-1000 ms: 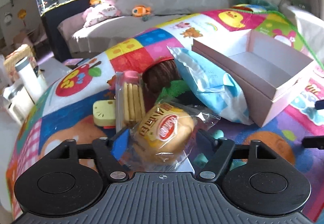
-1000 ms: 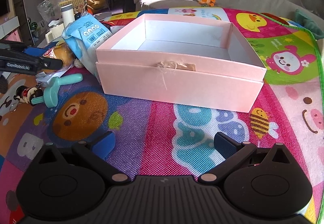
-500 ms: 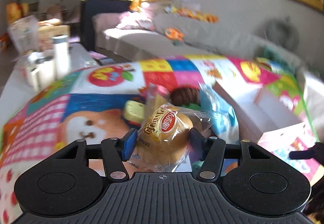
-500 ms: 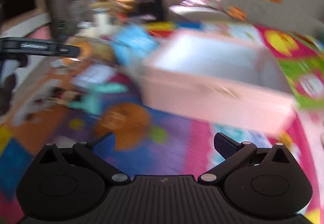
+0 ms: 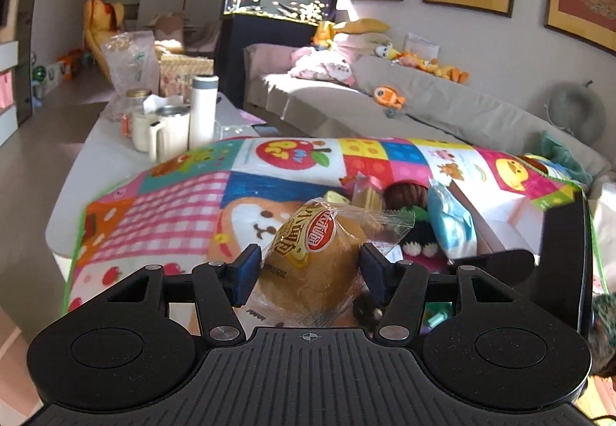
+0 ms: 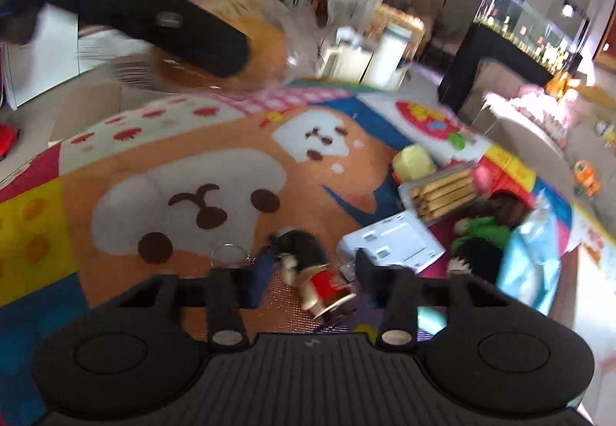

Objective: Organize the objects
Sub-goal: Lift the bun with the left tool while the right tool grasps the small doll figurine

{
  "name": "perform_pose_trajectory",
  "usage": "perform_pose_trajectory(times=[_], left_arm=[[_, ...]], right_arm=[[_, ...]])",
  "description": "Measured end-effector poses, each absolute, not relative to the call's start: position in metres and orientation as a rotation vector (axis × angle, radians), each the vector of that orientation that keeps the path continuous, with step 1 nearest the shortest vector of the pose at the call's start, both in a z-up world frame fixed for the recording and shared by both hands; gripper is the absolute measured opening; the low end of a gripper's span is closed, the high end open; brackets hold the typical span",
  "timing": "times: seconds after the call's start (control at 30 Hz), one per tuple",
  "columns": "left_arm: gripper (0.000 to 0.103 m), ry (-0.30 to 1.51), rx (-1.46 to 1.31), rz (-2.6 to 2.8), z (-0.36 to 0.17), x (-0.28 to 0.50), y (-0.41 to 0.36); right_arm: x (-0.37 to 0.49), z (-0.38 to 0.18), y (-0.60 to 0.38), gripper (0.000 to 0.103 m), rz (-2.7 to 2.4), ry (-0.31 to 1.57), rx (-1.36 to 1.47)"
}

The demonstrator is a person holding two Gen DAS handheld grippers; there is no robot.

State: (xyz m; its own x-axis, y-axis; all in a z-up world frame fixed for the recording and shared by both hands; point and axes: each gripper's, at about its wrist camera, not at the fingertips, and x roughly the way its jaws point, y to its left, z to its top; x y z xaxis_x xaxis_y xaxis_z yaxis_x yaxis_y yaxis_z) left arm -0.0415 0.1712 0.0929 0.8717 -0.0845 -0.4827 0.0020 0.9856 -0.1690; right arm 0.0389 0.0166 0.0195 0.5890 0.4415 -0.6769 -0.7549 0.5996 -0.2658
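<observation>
**Mia:** Bread roll (image 5: 313, 264) in its clear wrapper, that's what the left claw (image 5: 304, 270) has got, pinched at mid-body between the two blue-padded fingers (image 5: 246, 268). It's up off the mat (image 5: 161, 218), clear of the pile of other bits.

**Jon:** How would you expect it to handle?

**Mia:** Light and soft, I'd say. The crumb will squash if the squeeze is hard, and the film looks slick and crinkly, so it could slide inside the grip. Holding across the fat middle, as now, seems the safest spot; the loose crimped end (image 5: 392, 224) of the wrapper would just tear or slip.

**Jon:** And its looks?

**Mia:** Golden-brown, rounded, about the shape of a small loaf. A yellow label with a red oval badge sits on top, and there's printed text low on the film. From the right wrist view it's a blurred tan lump (image 6: 265, 45) high at the upper left, with the left claw's dark finger across it.

**Jon:** The right claw (image 6: 308, 278)?

**Mia:** Holding nothing, fingers set fairly wide, low over the mat. A small figure keychain (image 6: 319, 287) in red lies between them, though I can't tell if they touch it. Just beyond are a white plastic piece (image 6: 392, 239), a pack of biscuit sticks (image 6: 442, 191) and a pale blue packet (image 6: 531, 260).
</observation>
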Motion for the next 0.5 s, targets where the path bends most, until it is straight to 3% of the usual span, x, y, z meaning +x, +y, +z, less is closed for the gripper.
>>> perform_pose_trajectory(times=[0.03, 0.23, 0.5], left_arm=[[0.061, 0.514, -0.163, -0.052, 0.092, -0.043, 0.17], [0.061, 0.531, -0.153, -0.16, 0.092, -0.047, 0.146], [0.061, 0.553, -0.179, -0.419, 0.107, -0.011, 0.057]], right_arm=[[0.04, 0.022, 0.016, 0.024, 0.742, 0.614, -0.567], [0.022, 0.048, -0.042, 0.024, 0.789, 0.741, -0.348], [-0.021, 0.081, -0.177, 0.024, 0.535, 0.667, -0.188]])
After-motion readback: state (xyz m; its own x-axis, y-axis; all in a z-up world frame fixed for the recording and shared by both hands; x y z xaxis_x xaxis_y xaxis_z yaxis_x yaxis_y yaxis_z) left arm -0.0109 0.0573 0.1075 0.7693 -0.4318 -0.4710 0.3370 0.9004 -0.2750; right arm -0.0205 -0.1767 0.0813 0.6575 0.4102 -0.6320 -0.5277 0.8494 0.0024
